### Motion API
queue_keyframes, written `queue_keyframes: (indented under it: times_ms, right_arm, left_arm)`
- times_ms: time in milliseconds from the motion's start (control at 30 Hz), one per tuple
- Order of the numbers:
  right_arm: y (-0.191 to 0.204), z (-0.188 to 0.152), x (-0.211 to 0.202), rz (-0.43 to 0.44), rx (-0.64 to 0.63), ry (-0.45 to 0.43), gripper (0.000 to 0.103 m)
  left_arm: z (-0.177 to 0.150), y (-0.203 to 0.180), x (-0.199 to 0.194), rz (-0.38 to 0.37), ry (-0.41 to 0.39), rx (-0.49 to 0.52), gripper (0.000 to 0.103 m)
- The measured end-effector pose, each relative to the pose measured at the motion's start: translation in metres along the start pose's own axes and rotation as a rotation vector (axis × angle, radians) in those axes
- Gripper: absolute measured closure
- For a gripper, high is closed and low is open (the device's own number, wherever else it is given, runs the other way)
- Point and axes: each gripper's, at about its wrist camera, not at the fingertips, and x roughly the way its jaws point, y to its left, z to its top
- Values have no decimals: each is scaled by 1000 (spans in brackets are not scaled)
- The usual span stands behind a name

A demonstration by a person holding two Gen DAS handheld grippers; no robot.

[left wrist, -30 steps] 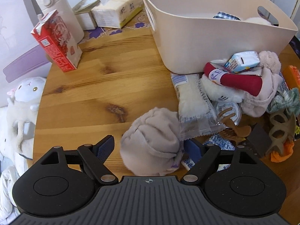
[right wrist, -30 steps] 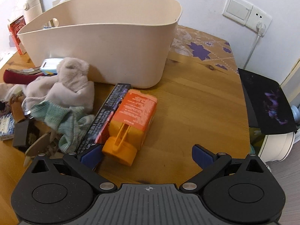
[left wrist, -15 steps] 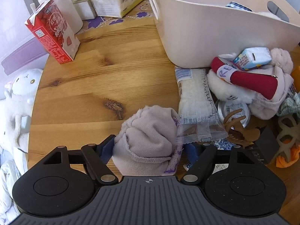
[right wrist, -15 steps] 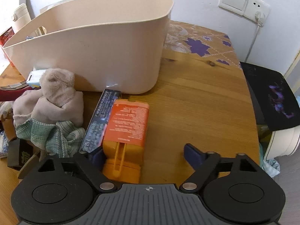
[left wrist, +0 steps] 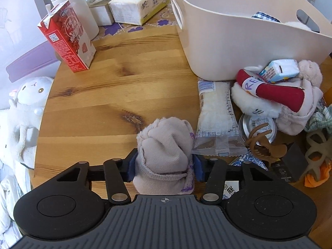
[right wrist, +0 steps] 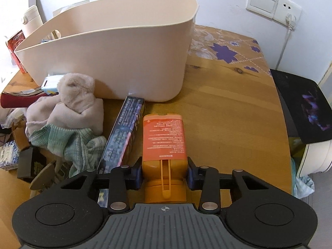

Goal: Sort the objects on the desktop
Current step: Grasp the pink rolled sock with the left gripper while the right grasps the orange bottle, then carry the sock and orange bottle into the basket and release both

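My left gripper [left wrist: 165,169] is shut on a rolled pale pink sock [left wrist: 166,145] near the front of the wooden table [left wrist: 103,95]. My right gripper [right wrist: 165,175] is shut on an orange bottle [right wrist: 164,143] that lies flat on the table [right wrist: 228,112], cap toward me. A large cream basket [left wrist: 238,33] stands behind; it also shows in the right wrist view [right wrist: 116,56]. A checked cloth and something white lie inside it.
A clutter pile sits by the basket: snack packet [left wrist: 215,114], red roll [left wrist: 276,91], small carton [left wrist: 280,70], brown hair clip [left wrist: 261,141], pink cloth [right wrist: 68,108], green cloth [right wrist: 68,143], dark box [right wrist: 126,130]. Red milk carton [left wrist: 66,37], thermos, tissues stand far left.
Both grippers moved forward and closed: the left onto the pink sock, the right onto the orange bottle, which turned to lie straight between the fingers.
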Motion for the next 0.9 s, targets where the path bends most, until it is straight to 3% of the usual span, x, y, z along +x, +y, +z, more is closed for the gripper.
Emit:
queue_keyframes:
  times_ms: [667,900]
  right_arm:
    - [8,-30,-56,-28,40,-59,66]
    - [9,-39,-80,-41,51,-94,66]
  left_arm:
    - [-20,15,-42,-40,-93,-8,55]
    - [-23,13,-71,-70,-164,5,55]
